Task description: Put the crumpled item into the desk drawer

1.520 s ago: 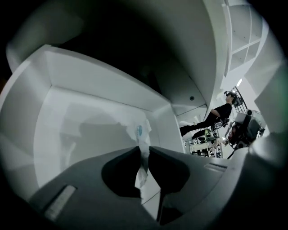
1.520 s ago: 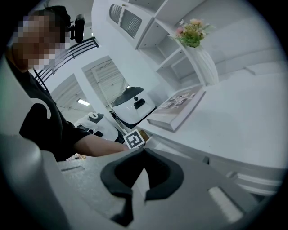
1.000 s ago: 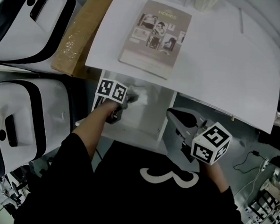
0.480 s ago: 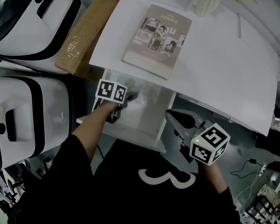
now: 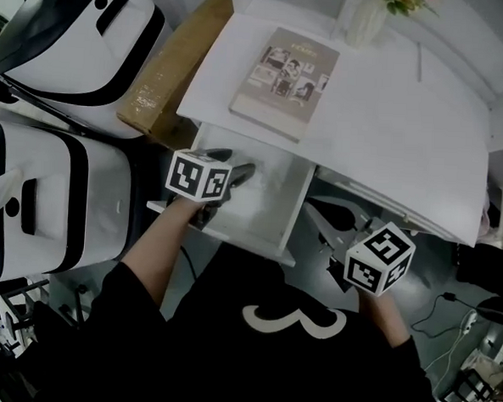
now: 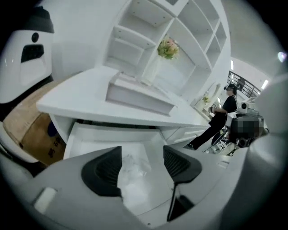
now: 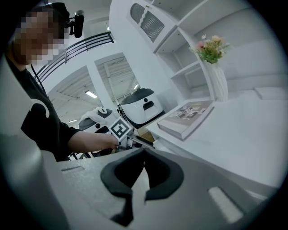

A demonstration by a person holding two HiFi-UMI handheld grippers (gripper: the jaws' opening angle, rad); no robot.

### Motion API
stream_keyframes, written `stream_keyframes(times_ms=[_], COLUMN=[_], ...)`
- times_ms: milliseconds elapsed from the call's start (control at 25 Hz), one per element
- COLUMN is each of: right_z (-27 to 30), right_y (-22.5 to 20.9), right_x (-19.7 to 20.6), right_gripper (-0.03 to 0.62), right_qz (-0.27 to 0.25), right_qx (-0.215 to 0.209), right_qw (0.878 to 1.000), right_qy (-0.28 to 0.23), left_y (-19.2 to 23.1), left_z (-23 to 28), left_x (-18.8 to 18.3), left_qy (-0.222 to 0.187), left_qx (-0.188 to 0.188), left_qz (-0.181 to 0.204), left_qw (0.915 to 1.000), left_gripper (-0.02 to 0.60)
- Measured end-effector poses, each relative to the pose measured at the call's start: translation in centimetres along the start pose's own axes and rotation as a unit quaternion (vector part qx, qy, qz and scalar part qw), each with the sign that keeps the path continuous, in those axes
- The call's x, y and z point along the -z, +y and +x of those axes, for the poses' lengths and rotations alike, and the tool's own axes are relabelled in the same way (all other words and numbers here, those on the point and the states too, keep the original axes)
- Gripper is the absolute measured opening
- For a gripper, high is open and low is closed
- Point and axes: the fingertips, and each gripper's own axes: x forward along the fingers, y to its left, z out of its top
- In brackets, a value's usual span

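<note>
Holds the left gripper (image 5: 245, 172) over the open desk drawer (image 5: 258, 212), jaws spread apart and gripping nothing. In the left gripper view, finds the crumpled item (image 6: 132, 168), a clear wrinkled scrap, lying on the drawer's white floor, framed between the two jaws and nearer the left-hand one; cannot tell whether touching it. Holds the right gripper (image 5: 310, 210) just off the drawer's right side, below the desk edge, jaws closed tip to tip on nothing. On the desk surface (image 5: 391, 136) above the drawer: a book (image 5: 284, 81) lying flat, and a white vase (image 5: 364, 20) of flowers at the back. Beside the desk's left end: a cardboard box (image 5: 170, 72), tilted.
</note>
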Motion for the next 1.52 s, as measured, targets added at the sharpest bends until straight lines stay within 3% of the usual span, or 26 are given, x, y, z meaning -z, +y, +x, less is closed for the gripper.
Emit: stream_keyframes(times_ms=[360, 520, 680, 920, 1120, 1360, 1520], right_z=[-4.1, -6.4, -8.1, -9.6, -10.8, -11.7, -11.8], right_y=[3.1, 4.7, 6.3, 9.4, 10.4, 12.3, 12.6], right_x=[-4.0, -6.0, -7.6, -9.0, -10.4, -10.6, -10.3], right_gripper=[0.000, 0.000, 0.000, 0.000, 0.000, 0.000, 0.000], right_qz=[-0.054, -0.073, -0.092, -0.124, -0.144, -0.177, -0.193], right_qx=[-0.004, -0.008, -0.015, -0.039, -0.038, -0.072, -0.069], right_qw=[0.998, 0.995, 0.992, 0.986, 0.981, 0.973, 0.970], right_qy=[-0.043, -0.069, -0.091, -0.105, -0.127, -0.132, -0.132], left_y=[-9.9, -15.2, -19.2, -22.8, -24.8, -26.1, -26.4], left_z=[-10.1, -13.9, -17.3, -21.1, -22.9, -23.1, -22.9], left_x=[-5.5, -6.9, -7.8, -8.1, -8.7, -8.8, -8.3], left_qy=[-0.126, -0.183, -0.223, -0.257, -0.283, -0.289, -0.286], left_qx=[0.021, 0.047, 0.054, 0.061, 0.068, 0.059, 0.054], left_qz=[0.057, 0.077, 0.086, 0.103, 0.113, 0.134, 0.137], left_qw=[0.9902, 0.9790, 0.9695, 0.9589, 0.9499, 0.9462, 0.9467], left_gripper=[0.266, 0.148, 0.075, 0.013, 0.010, 0.010, 0.010])
